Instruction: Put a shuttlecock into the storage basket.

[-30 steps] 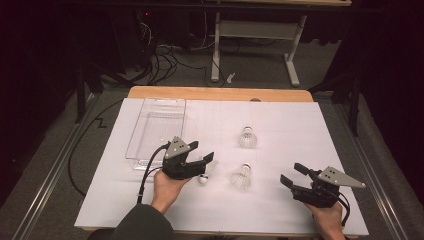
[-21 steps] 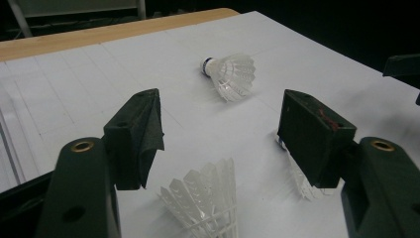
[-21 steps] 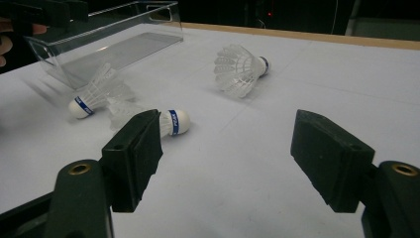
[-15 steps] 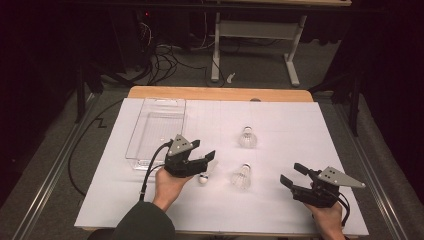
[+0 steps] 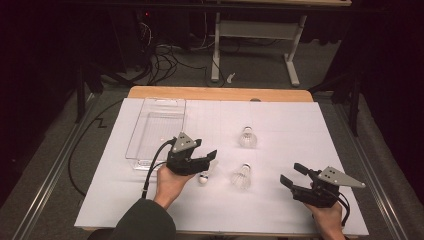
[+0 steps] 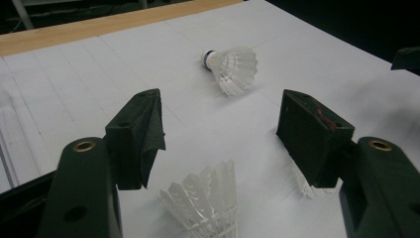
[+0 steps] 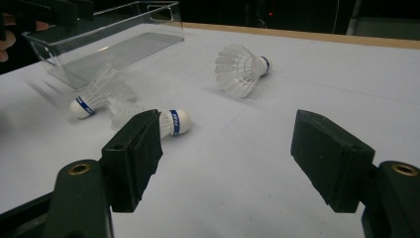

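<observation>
1. Bench (image 5: 280,210) is covered in white paper. A clear bin (image 5: 156,131) sits far left on it, nothing in it that I can see.
2. Left hand-held gripper (image 5: 206,159) hovers just right of the bin's near end, jaws wide apart, holding nothing. Looks like it's lining up on the nearest shuttlecock (image 5: 204,176), which lies right under it, cork toward the person; in the left gripper view its feathers (image 6: 205,201) poke up between the jaws.
3. Right hand-held gripper (image 5: 291,176) rests near the right front edge, also wide open and not holding anything, well apart from everything.
4. Two more shuttles: a middle one (image 5: 241,176) just right of the first, and a far one (image 5: 247,136) beyond it.
5. My guess at the step: grabbing the first shuttle for the bin. Next move needs the left one lowered around the feathers or cork and closed gently, since the skirt crushes easily.
6. Writing: a blue band on the cork (image 7: 173,122) carries small white lettering, too small for me to read.
</observation>
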A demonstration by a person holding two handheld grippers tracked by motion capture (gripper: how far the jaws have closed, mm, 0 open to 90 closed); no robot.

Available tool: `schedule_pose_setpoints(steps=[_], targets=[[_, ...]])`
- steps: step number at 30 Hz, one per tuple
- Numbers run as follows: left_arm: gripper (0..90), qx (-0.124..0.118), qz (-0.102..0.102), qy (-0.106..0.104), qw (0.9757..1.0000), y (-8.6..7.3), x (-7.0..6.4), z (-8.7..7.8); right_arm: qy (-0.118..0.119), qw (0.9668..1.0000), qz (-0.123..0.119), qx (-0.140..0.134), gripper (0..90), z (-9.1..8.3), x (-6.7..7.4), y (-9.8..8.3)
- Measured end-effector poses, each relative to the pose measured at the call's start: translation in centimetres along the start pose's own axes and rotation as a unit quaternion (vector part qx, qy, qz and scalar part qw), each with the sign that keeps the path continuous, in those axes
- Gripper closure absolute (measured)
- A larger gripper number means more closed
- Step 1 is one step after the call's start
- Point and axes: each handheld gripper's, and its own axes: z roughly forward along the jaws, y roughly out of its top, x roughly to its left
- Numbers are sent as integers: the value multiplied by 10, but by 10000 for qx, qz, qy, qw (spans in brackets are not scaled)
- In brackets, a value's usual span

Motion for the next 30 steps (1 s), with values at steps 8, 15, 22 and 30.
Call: schedule_pose_setpoints(steps=[8,15,22,30], targets=[[356,348,-64,83,9993,9,0,-1,4,10000,5,11,283,0,0,0],[379,703,-123,-50,9974,17,-2,-3,-10,10000,13,24,282,1,0,0],[392,1068,-120,6,9942,24,-5,-3,0,10000,7,12,282,0,0,0],[414,1541,-130,102,9879,24,-5,0,16,10000,-3,33,283,1,0,0]])
